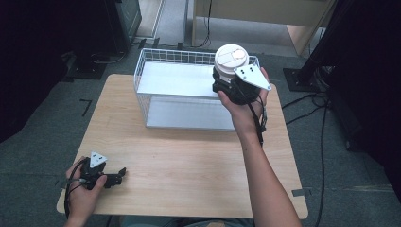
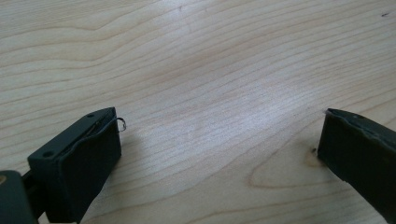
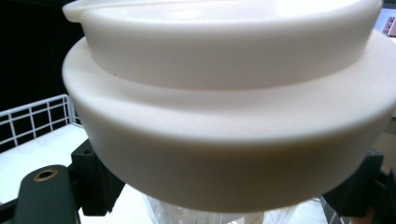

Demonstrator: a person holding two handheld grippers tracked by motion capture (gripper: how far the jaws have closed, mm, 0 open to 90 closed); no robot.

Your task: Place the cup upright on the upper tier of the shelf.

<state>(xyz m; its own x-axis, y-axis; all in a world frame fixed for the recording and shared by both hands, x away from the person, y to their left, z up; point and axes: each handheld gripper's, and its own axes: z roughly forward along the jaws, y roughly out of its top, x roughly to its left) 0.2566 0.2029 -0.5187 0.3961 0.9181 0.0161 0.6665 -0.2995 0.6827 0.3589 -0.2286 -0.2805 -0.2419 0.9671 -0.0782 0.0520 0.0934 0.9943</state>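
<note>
Your right hand-held gripper sits at about 1 o'clock on the desk, raised over the right end of a white wire basket. Its jaws are clamped on a white lidded container, one black jaw on each side just under the lid's wide rim. In the right gripper view the container looms close: a stepped cream-white lid above, a clear ribbed body just visible below it, and the basket's wire wall off at 9 o'clock. The grey three-cornered plate tops the gripper, and your right hand wraps it from below.

Your left hand-held gripper lies low at about 7 o'clock, near the desk's front-left corner, held by your left hand. Its jaws stand wide apart with nothing between them; the left gripper view shows bare wood grain between the two black pads, with the jaws close to the surface.

The basket stands at 12 o'clock toward the far edge, with a white floor panel inside. The two grippers are well apart. Dark floor and cables surround the desk.
</note>
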